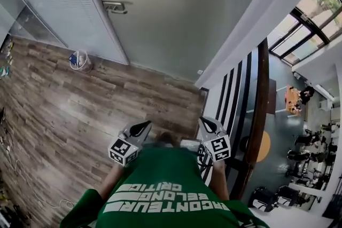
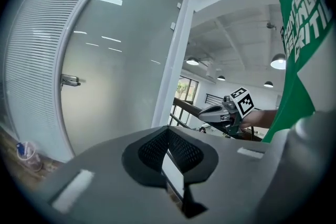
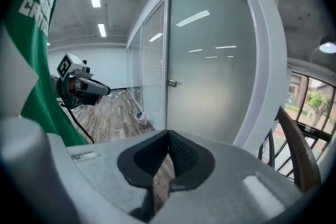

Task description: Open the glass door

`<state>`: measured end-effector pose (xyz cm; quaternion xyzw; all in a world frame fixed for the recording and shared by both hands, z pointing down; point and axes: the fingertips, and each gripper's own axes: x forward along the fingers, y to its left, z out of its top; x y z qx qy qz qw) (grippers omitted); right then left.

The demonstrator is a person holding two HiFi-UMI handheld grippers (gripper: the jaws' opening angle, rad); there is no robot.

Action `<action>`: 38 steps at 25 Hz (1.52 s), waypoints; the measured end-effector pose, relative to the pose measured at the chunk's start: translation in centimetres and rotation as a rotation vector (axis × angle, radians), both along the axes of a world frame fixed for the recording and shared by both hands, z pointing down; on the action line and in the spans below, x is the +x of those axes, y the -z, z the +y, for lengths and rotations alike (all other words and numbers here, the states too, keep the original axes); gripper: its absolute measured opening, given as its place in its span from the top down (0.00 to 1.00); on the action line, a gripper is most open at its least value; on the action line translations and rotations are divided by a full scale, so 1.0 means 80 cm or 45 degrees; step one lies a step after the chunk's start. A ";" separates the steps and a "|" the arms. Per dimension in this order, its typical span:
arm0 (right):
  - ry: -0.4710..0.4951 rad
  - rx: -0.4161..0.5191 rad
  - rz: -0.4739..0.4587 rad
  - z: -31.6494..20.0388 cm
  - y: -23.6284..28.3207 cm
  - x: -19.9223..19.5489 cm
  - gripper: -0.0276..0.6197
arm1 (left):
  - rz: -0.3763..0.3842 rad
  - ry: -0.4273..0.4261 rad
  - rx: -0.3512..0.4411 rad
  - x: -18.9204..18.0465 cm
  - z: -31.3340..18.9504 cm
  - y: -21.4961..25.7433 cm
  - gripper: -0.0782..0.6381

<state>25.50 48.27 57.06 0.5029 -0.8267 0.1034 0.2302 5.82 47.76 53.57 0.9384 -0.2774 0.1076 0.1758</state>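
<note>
Left tool [image 1: 143, 125] and right tool [image 1: 206, 122], each with jaws pressed together on nothing, are held side by side close to the person's green shirt [image 1: 160, 184] — seemingly a carrying posture, since nothing is within reach. Wood floor [image 1: 80, 109] lies between them and the frosted glass door [image 1: 176, 13], closed at 12 o'clock. Its metal lever handle [image 1: 116, 6] sits at 11 o'clock, well apart from both tools — likely the first thing to reach for. A stair railing [image 1: 261, 115] runs at 3 o'clock.
</note>
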 end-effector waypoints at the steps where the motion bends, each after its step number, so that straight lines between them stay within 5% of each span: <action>1: 0.018 0.002 0.000 -0.007 -0.001 0.000 0.97 | -0.012 0.012 0.005 0.001 -0.003 0.001 0.87; 6: 0.082 -0.008 -0.049 -0.025 -0.007 -0.008 0.97 | -0.044 0.075 0.078 0.000 -0.024 0.010 0.87; 24: 0.158 -0.043 -0.041 -0.071 -0.012 -0.014 0.97 | -0.041 0.139 0.080 -0.005 -0.074 0.027 0.87; 38: 0.265 -0.078 0.031 -0.239 -0.028 -0.096 0.97 | 0.043 0.182 0.052 -0.064 -0.237 -0.010 0.87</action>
